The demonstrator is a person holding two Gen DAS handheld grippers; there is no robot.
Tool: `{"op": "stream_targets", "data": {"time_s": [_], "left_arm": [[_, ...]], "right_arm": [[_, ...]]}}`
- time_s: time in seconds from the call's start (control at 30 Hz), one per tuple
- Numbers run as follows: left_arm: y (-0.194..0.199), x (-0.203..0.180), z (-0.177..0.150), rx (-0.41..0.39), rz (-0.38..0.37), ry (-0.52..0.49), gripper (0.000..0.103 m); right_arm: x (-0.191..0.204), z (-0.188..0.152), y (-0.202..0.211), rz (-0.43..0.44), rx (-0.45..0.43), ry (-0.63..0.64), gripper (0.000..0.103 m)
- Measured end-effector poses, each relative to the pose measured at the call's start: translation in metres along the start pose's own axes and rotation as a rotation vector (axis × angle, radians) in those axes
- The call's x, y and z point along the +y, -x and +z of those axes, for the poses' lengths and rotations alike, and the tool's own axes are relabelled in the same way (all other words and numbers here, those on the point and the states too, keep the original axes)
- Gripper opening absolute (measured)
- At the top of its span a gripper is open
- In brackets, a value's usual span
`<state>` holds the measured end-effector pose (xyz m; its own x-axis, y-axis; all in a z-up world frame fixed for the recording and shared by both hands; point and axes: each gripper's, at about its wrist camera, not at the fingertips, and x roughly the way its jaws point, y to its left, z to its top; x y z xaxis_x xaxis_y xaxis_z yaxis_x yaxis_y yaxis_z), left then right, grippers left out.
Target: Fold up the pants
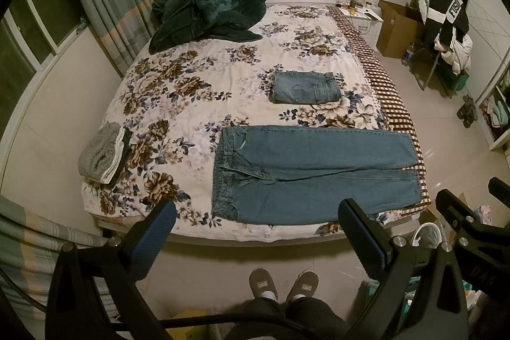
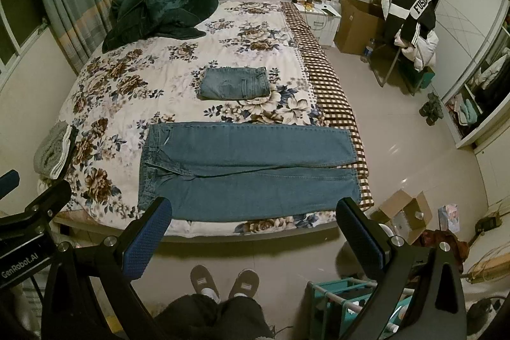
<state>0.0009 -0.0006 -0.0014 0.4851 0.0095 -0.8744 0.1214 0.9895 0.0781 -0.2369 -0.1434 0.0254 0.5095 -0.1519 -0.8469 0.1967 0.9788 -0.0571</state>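
Note:
A pair of blue jeans (image 1: 312, 174) lies flat along the near edge of the floral bed (image 1: 178, 91), waistband to the left, legs to the right; it also shows in the right wrist view (image 2: 251, 171). A second pair of jeans, folded (image 1: 304, 87), lies behind it, also in the right wrist view (image 2: 234, 83). My left gripper (image 1: 258, 212) is open and empty, held above the floor short of the bed edge. My right gripper (image 2: 255, 211) is open and empty at the same height. Neither touches the jeans.
A dark green blanket (image 1: 207, 11) is heaped at the headboard. A grey and white folded stack (image 1: 102, 153) sits at the bed's left edge. A cardboard box (image 2: 404, 217), a teal rack (image 2: 347, 301) and the person's slippers (image 2: 223, 281) are on the floor.

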Motion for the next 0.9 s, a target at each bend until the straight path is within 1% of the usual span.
{"op": "stream_targets", "data": {"time_s": [0.57, 0.9], "left_arm": [[0.0002, -0.0002, -0.0004, -0.005, 0.0, -0.002, 0.103], [0.0004, 0.0025, -0.0002, -0.008, 0.001, -0.001, 0.103]], "right_arm": [[-0.0011, 0.0031, 0.005, 0.0, -0.002, 0.002, 0.103], [0.002, -0.0019, 0.0028, 0.004, -0.004, 0.006, 0.103]]}}
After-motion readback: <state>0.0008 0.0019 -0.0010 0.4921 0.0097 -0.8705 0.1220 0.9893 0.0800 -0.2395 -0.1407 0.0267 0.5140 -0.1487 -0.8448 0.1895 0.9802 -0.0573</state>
